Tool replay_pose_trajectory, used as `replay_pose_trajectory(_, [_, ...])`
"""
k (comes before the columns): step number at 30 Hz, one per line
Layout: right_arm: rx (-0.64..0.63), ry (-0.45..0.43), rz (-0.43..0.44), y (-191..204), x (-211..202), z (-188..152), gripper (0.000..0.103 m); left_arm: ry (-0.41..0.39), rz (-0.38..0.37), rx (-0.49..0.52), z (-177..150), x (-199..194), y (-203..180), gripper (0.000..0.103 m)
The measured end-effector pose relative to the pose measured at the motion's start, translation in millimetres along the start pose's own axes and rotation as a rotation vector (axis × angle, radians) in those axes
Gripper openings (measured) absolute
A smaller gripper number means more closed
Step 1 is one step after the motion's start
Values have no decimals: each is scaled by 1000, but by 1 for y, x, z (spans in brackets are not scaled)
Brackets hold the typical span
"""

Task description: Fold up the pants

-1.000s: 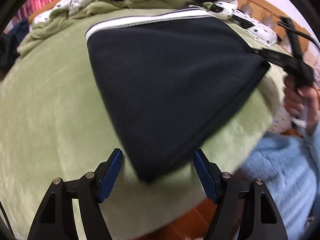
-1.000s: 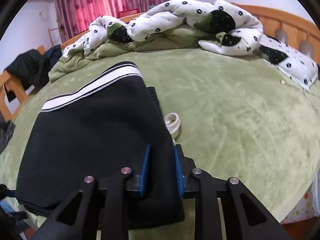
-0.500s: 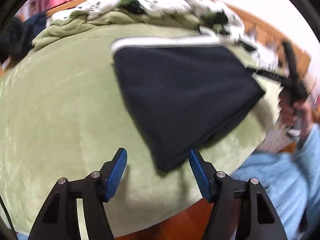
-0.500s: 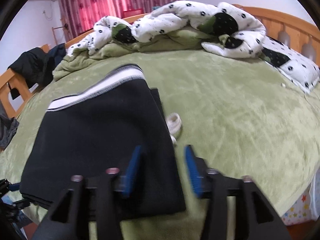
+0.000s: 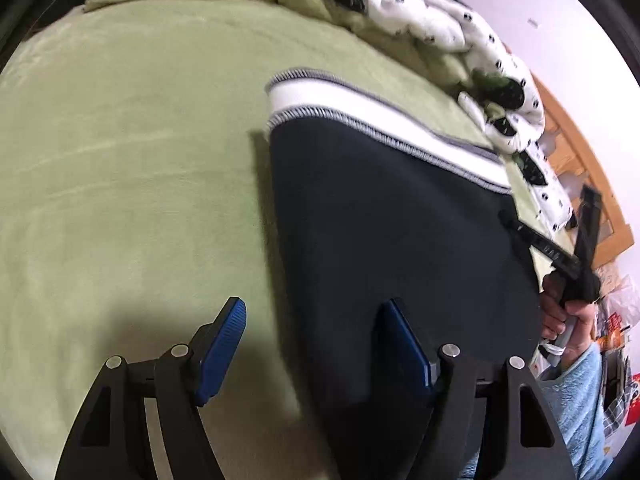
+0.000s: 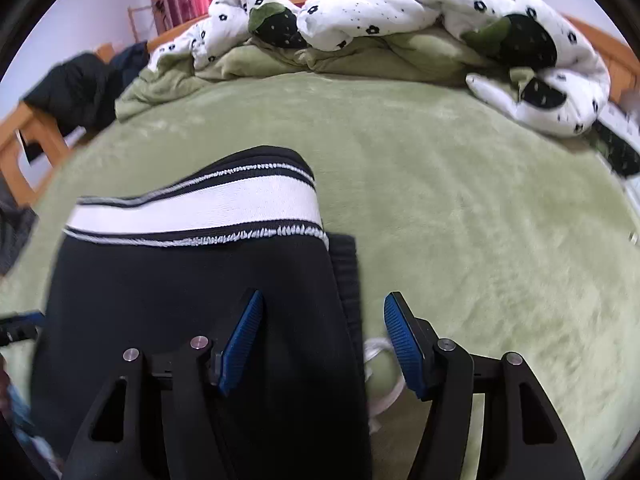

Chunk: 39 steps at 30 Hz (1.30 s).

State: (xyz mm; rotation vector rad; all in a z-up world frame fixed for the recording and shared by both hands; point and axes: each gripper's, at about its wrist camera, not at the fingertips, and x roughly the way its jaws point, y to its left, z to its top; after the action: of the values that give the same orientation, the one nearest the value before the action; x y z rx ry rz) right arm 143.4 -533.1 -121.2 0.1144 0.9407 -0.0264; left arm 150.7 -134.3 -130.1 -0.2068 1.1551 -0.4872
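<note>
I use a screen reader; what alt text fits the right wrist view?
The open right gripper straddles the right edge of folded black pants with a white waistband, lying on a green blanket.

Counted: 1 pair of folded black pants [image 6: 192, 280] w/ 1 white waistband stripe [image 6: 208, 208], just ahead of the tongs. 2 grippers: left gripper [image 5: 312, 344] and right gripper [image 6: 322, 340], each w/ 2 blue pads. 1 green blanket [image 6: 460, 220] under everything. 1 white spotted quilt [image 6: 400, 8], bunched far ahead of the tongs. 1 white cord [image 6: 380, 376] between the right tongs. 1 hand [image 5: 568, 320], approx. right of the left tongs.
</note>
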Motion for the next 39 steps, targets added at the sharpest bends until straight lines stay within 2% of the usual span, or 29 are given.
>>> replay_pose_trajectory(6, [67,18,68,-11,14,1,60,-21,-107,-61,9,27,2,71])
replay_pose_trajectory(8, [107,27,111,-18,17,1,60,-27,-142,-88,13,33,5,64])
replay_pose_trajectory(12, [235,98,257,-31,26,-3,60,-39,-144,-90,19,24,-1,19])
replay_pose_trajectory(14, [249,141,293,-25,27,-6,58,-44,-144,-63,24,12,-5,13])
replay_pose_trajectory(15, [199,128,256,-17,20,-6,56,-46,-150,-60,25,8,-5,12])
replay_pose_trajectory(18, [134,76,159,3,-2,-2,35,-50,-190,-63,32,-13,-4,11])
replay_pose_trajectory(19, [172,48,168,6,-15,1,26,-54,-202,-66,33,-20,-2,11])
replay_pose_trajectory(20, [202,32,193,8,-24,2,23,-58,-210,-67,34,-28,1,11])
replay_pose_trajectory(24, [220,-1,234,46,-49,9,20,-106,-173,-71,39,-63,18,10])
replay_pose_trajectory(27, [215,4,309,89,-54,13,20,-159,-116,-92,41,-99,49,10])
replay_pose_trajectory(29, [205,6,351,116,-52,15,20,-186,-62,-103,41,-124,74,10])
replay_pose_trajectory(32, [196,28,466,164,-40,23,19,-211,36,-125,40,-154,111,10])
replay_pose_trajectory(34, [165,39,537,199,-30,29,19,-209,83,-160,36,-160,135,10])
replay_pose_trajectory(36, [141,49,574,222,-16,31,19,-158,116,-218,32,-149,162,11])
replay_pose_trajectory(38, [106,52,550,234,-4,27,20,-124,106,-264,24,-124,186,13])
replay_pose_trajectory(39, [74,48,497,238,4,25,20,-119,102,-268,19,-116,191,21])
